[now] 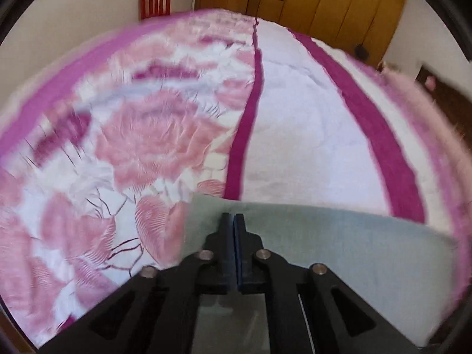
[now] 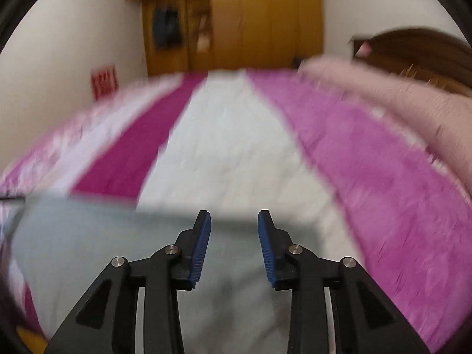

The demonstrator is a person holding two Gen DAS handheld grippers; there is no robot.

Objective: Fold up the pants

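Smooth grey-green pants flat on rumpled floral bedspread, straight folded edge

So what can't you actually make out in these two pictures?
- Pants, left wrist view: the near part is hidden under the left gripper, so how far they are folded is unclear. Whether its shut fingers pinch any cloth cannot be told.
- Pants, right wrist view: the near end is cut off by the frame and the right gripper.
- Wardrobe shelves, right wrist view: motion blur smears the contents.
- Red item on the wall: too small to identify.
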